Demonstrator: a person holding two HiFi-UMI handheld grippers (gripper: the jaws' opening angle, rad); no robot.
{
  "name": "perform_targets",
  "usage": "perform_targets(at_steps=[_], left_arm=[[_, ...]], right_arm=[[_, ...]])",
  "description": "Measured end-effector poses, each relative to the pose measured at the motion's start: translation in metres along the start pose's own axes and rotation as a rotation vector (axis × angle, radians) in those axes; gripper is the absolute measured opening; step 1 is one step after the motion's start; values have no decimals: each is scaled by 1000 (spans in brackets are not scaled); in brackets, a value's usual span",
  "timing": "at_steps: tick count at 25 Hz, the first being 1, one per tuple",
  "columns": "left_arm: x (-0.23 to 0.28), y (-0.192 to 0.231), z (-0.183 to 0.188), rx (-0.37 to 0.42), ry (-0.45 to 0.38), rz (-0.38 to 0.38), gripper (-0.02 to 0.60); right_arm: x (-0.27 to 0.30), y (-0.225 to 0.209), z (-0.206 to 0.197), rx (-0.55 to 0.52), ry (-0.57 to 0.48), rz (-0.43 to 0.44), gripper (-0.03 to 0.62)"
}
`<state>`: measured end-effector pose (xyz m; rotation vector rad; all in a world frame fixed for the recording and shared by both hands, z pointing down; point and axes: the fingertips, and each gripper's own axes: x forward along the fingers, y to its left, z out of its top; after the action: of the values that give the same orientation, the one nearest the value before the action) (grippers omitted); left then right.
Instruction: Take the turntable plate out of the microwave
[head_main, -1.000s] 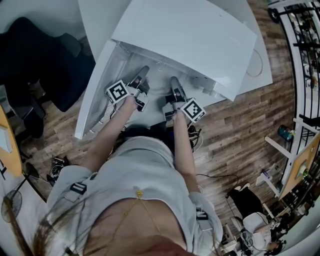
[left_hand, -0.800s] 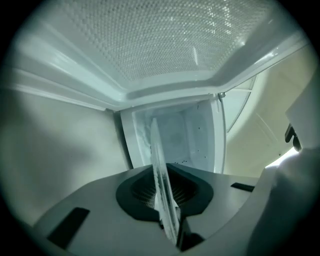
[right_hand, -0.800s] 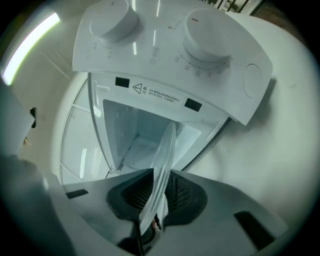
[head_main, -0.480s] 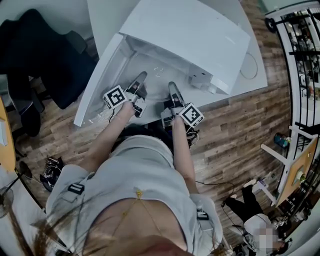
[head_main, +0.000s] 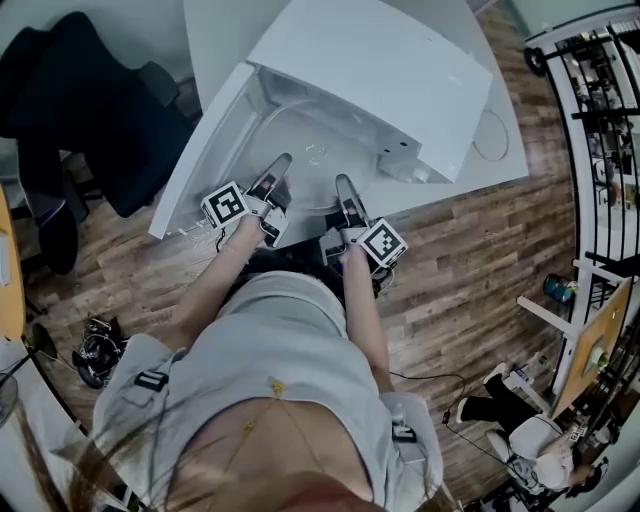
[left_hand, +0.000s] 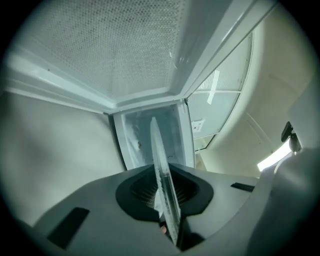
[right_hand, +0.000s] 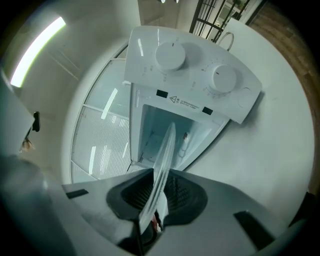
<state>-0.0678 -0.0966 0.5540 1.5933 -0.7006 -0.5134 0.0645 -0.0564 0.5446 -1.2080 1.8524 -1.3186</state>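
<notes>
Turntable plate (head_main: 318, 150): a clear glass disc, held by its near rim. It sits about level in the microwave's (head_main: 400, 70) open mouth. Much of it lies over the cavity floor, so I judge it partway out.
Left gripper (left_hand: 167, 215): the jaws are nearly closed and the pads pinch the rim. In the left gripper view the glass runs edge-on between them.
Right gripper (right_hand: 152, 220): also narrow, clamped on the same rim near the left gripper's hold.
Why two holds: my guess is that one pinch on smooth glass would let a wide disc swing or sag. With a grip on either side of its near edge I can keep it flat.
Why the rim: it is the only part I can reach from the front, and it is thin enough for these jaws.
Why level: both grippers point straight into the opening, which suits sliding the plate out without catching the frame.
Door (head_main: 195, 150): swung wide to my left, clear of both arms.
Control panel (right_hand: 195, 75): two knobs (right_hand: 170, 55), on the side away from the door.
Cavity (head_main: 290, 105): it holds the far part of the plate. A small fitting shows on one wall in the right gripper view. I cannot tell whether a roller ring sits beneath the glass.
Table (head_main: 505, 140): white, and it carries the microwave.
</notes>
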Motion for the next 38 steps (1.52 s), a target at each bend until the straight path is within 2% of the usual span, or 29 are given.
perform_targets(at_steps=[4,9,26,33,38], left_arm=[[-6,-7,-3,6,6,-6,57],[-17,-21,-8,-31,4,-19,57],[-44,-99,-8,57,10,-142,56],[-32,-117,-3,103,23,-162,55],[15,-118,6,99,41,-141,55]], right_arm=[[-7,7,-1,2,-4,1,64],[-14,24,-1,-12,2,20,68],[-32,96,11,-32,36,150,63],[-26,106,29,-44,36,178,61],[-3,91,69,-30,35,162,61]])
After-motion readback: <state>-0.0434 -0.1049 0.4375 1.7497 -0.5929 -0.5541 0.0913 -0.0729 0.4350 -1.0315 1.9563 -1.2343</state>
